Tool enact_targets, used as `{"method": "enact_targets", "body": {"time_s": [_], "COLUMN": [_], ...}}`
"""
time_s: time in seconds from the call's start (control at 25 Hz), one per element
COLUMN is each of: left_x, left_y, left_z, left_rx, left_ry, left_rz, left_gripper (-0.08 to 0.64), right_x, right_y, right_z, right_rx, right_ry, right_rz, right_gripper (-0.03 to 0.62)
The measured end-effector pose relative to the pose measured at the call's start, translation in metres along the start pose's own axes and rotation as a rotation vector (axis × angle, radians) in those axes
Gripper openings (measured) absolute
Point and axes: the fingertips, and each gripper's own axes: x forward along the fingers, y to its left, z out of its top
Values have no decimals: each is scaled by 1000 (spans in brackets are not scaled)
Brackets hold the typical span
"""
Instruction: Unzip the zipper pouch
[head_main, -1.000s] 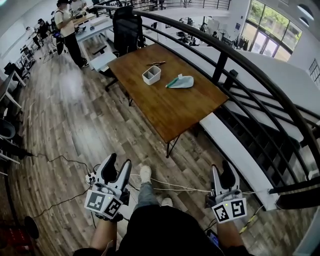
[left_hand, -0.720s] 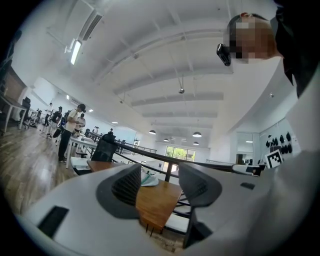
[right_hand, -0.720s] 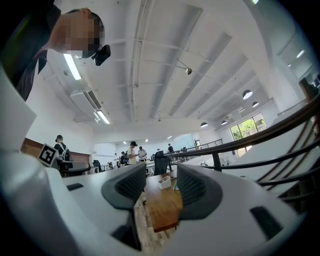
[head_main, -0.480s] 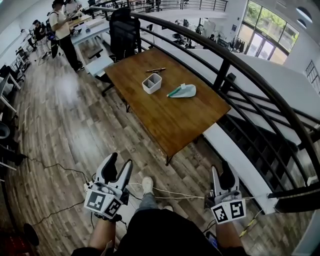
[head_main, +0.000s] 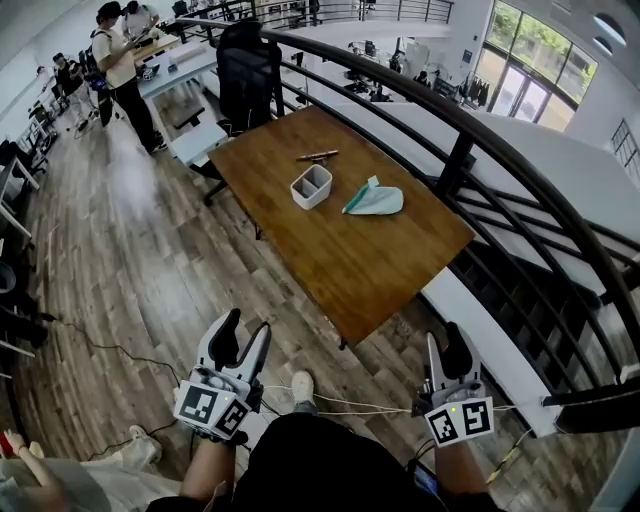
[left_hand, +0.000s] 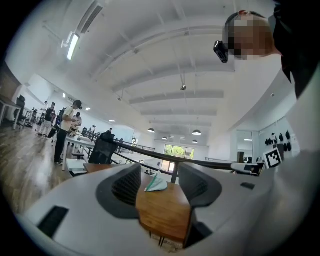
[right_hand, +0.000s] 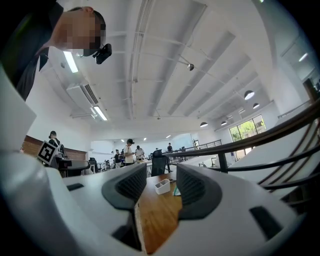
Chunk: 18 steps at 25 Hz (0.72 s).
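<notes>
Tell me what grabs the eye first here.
The wooden table in the middle of the head view, beside the curved black railing, carries a pale green zipper pouch next to a white divided box. At the bottom edge, the left gripper and right gripper are both open and empty, short of the table and over the plank floor.

Left claw (head_main: 246, 326) and right claw (head_main: 446, 336) are hanging over open floor (head_main: 150, 270), jaws gaping on nothing. Ahead of them the corner of the table (head_main: 350, 270) is blocking the way, and a white bench (head_main: 480, 330) plus black railing (head_main: 452, 165) are crowding the right claw's right side.
</notes>
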Motion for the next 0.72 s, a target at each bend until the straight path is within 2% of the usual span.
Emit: {"method": "enact_targets", "body": {"time_s": [0.32, 0.72], "left_x": [47, 73], "left_y": [39, 72], "left_z": [9, 19], "left_rx": [-3, -15], "left_ry": [3, 7], "left_rz": [-71, -128], "left_gripper": [226, 225], "right_x": [56, 80], "right_y": [9, 21], "right_z": [5, 9], "right_rx": [-19, -33], "right_ry": [-17, -3], "right_rz": [-29, -84], "right_gripper": [167, 161]}}
